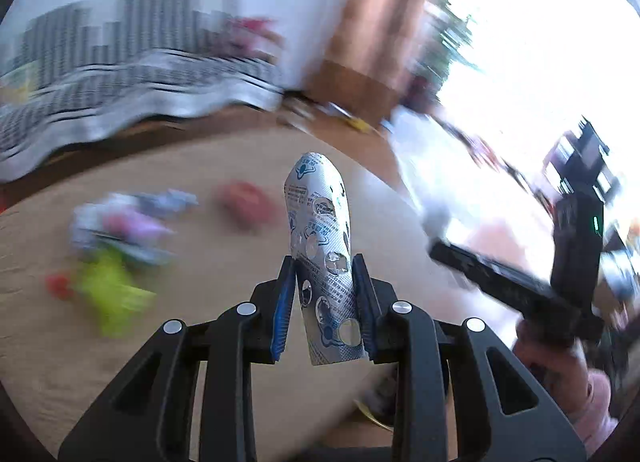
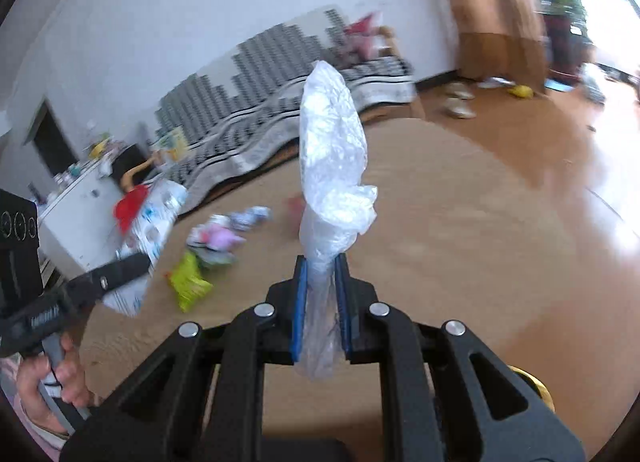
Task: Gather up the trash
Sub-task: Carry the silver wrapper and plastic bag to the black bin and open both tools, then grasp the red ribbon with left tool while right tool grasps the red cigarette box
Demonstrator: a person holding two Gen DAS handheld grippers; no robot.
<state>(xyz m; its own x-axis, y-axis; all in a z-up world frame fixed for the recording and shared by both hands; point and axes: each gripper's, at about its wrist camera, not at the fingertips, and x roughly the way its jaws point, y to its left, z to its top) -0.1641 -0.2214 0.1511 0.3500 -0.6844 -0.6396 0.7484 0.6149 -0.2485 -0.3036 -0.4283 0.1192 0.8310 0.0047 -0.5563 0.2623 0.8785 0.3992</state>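
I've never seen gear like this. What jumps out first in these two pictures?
Each gripper clamps a piece of trash, standing upright dead centre: the left gripper holds a silver wrapper, the right gripper a crumpled clear bag. Beyond them, bright litter lies scattered on the tan rug.

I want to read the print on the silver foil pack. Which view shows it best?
The left wrist view: the silver foil pack stands sharp between the left gripper fingers. The right wrist view shows it only small and blurred at the left.

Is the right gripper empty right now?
No, the right gripper is shut on a crumpled clear plastic bag that sticks up between its blue pads.
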